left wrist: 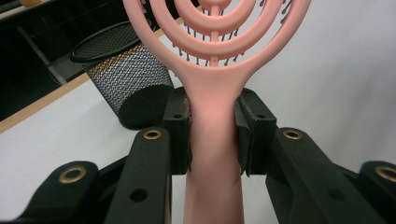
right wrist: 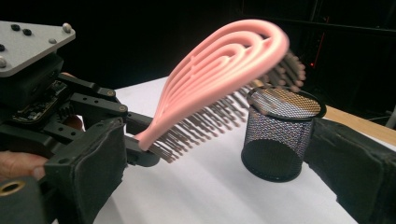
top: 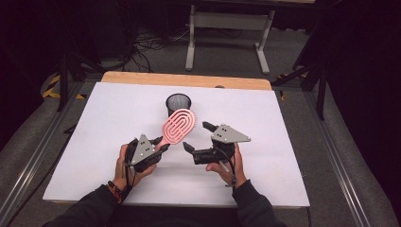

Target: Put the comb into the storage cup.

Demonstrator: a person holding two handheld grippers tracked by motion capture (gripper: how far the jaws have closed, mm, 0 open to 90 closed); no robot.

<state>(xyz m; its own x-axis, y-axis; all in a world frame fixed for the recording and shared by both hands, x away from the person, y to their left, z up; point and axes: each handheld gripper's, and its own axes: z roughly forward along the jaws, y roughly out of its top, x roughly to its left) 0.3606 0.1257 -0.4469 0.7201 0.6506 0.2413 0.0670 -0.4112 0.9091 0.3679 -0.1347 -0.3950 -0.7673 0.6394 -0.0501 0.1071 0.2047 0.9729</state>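
A pink hairbrush (top: 179,125) with an open-loop head is held up off the table, head pointing away toward a black mesh cup (top: 178,101). My left gripper (top: 161,146) is shut on its handle; in the left gripper view both pads clamp the handle (left wrist: 212,140), and the cup (left wrist: 126,79) stands behind on the left. My right gripper (top: 196,136) stands open just right of the brush, nothing between its jaws. In the right gripper view the brush (right wrist: 219,60) tilts bristles down with its tip over the cup (right wrist: 280,135), between my wide-set jaws (right wrist: 219,163).
A white sheet (top: 283,142) covers the wooden table, whose bare far edge (top: 189,79) shows behind the cup. A white table frame (top: 227,28) and cables stand on the floor beyond. Metal rails run along both sides.
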